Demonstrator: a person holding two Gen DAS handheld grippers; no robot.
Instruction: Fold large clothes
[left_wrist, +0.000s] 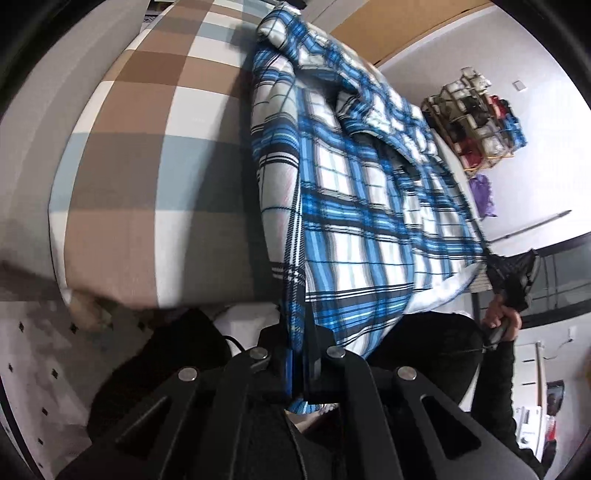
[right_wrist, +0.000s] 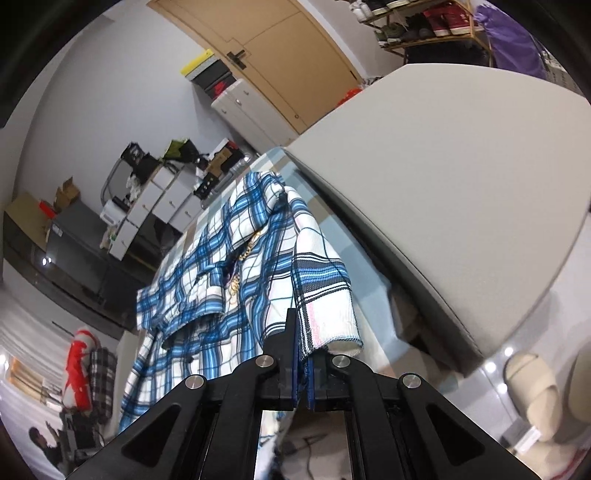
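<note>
A blue, white and black plaid shirt (left_wrist: 354, 206) lies stretched over a bed with a brown, white and blue checked cover (left_wrist: 155, 147). My left gripper (left_wrist: 297, 354) is shut on the shirt's near hem edge. My right gripper (right_wrist: 301, 354) is shut on another part of the shirt (right_wrist: 236, 280), by a folded sleeve cuff (right_wrist: 325, 295). In the left wrist view the right gripper (left_wrist: 513, 277) shows at the far right, held by a hand and pulling the hem taut. A gold chain (right_wrist: 247, 254) lies on the shirt's front.
A grey padded headboard (right_wrist: 461, 177) stands beside the bed. A shoe rack (left_wrist: 476, 122) and a wooden door (right_wrist: 280, 55) are by the wall. White drawers (right_wrist: 162, 206) and a dark cabinet (right_wrist: 74, 254) stand beyond the bed. The person's dark-clothed legs (left_wrist: 424, 350) are below the hem.
</note>
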